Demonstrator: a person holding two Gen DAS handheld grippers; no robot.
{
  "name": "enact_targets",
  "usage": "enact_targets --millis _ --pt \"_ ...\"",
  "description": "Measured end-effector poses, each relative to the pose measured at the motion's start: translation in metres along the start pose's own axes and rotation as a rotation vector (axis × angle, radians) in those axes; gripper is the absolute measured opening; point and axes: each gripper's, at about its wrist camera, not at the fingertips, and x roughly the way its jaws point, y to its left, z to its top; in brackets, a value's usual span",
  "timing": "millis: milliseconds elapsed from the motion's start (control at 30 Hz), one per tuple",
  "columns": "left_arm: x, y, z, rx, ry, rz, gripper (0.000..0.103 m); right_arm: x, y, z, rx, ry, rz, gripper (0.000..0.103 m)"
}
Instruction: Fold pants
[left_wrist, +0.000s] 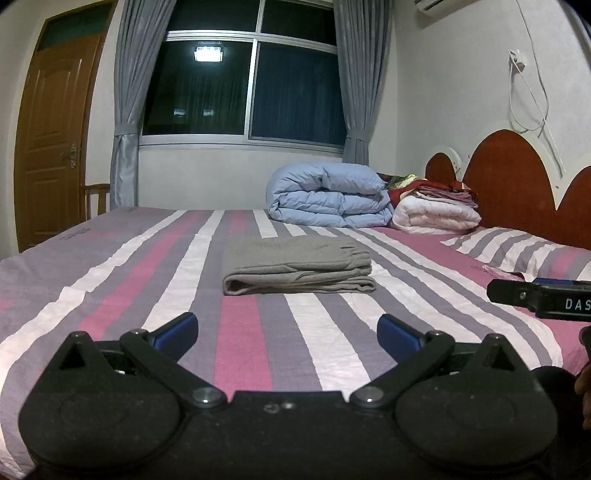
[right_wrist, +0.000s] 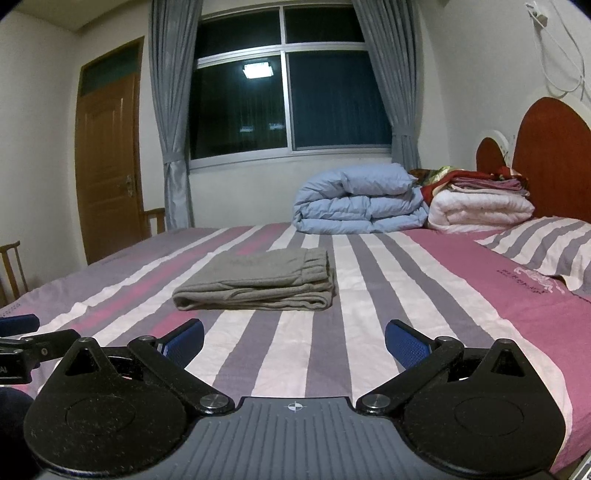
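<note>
Grey pants (left_wrist: 295, 267) lie folded into a compact rectangle on the striped bed sheet (left_wrist: 122, 280), waistband end to the right. In the right wrist view the same grey pants (right_wrist: 258, 280) sit a little left of centre. My left gripper (left_wrist: 288, 332) hovers open over the sheet, short of the pants, nothing between its blue pads. My right gripper (right_wrist: 294, 338) is likewise open and holds nothing, also nearer than the pants. Part of the right gripper's body (left_wrist: 543, 297) shows at the right edge of the left wrist view.
A folded light-blue duvet (left_wrist: 328, 195) and a white quilt (left_wrist: 436, 216) with stacked cloths sit at the bed's far side by the red headboard (left_wrist: 513, 173). A striped pillow (right_wrist: 546, 247) lies at right. A window, curtains and a wooden door (left_wrist: 55, 147) stand beyond.
</note>
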Motion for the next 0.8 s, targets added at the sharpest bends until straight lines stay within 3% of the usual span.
enact_targets --millis 800 --pt "-0.0008 0.0003 0.0018 -0.003 -0.002 -0.014 0.097 0.0005 -0.0002 -0.0014 -0.010 -0.001 0.007 0.103"
